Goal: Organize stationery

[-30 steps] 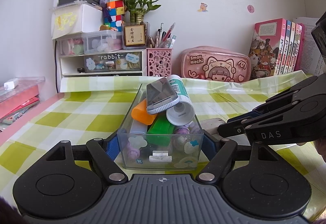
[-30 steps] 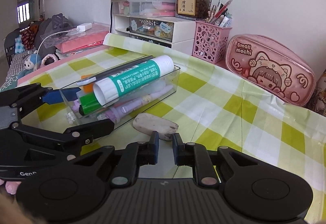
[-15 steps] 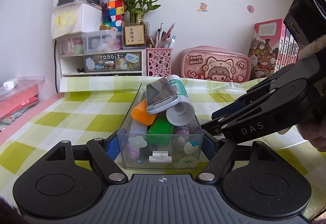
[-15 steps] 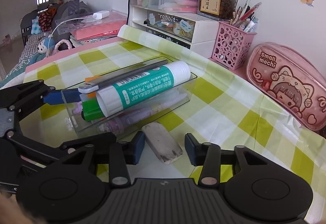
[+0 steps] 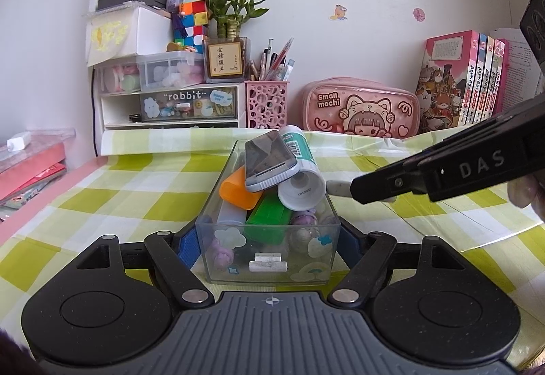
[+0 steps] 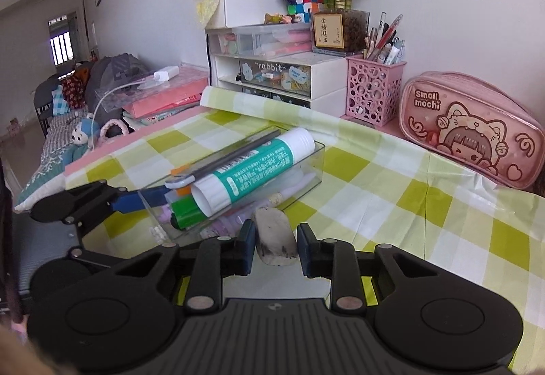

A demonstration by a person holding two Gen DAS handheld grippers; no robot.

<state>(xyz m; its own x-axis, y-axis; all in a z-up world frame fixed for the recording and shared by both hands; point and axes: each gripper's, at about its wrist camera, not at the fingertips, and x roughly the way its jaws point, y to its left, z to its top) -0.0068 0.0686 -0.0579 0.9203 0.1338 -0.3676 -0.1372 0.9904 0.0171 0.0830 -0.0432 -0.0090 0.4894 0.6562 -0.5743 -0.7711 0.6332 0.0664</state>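
Observation:
My left gripper (image 5: 269,245) is shut on the near end of a clear plastic box (image 5: 269,267) that stands on the checked tablecloth. The box holds a white-and-green glue stick (image 5: 299,184), a grey flat case (image 5: 269,160), an orange piece (image 5: 236,189) and a green marker (image 5: 269,215). Just right of the box, my right gripper (image 6: 275,249) has a dirty white eraser (image 6: 275,237) between its fingers. Its jaws are closing, both pads touch the eraser's sides, and the eraser (image 5: 337,187) hangs a little above the cloth. In the right wrist view the left gripper's blue pad (image 6: 136,201) presses the box (image 6: 306,163).
Along the back wall stand a white drawer unit (image 5: 163,102), a pink pen holder (image 5: 267,102), a pink pencil case (image 5: 361,112) and a row of books (image 5: 460,82). Pink folders (image 5: 27,167) lie at the left edge.
The right jaws spread around the eraser, then narrowed onto it. The eraser turned in line with the fingers and rose off the cloth with the right gripper. The left gripper and box stayed put.

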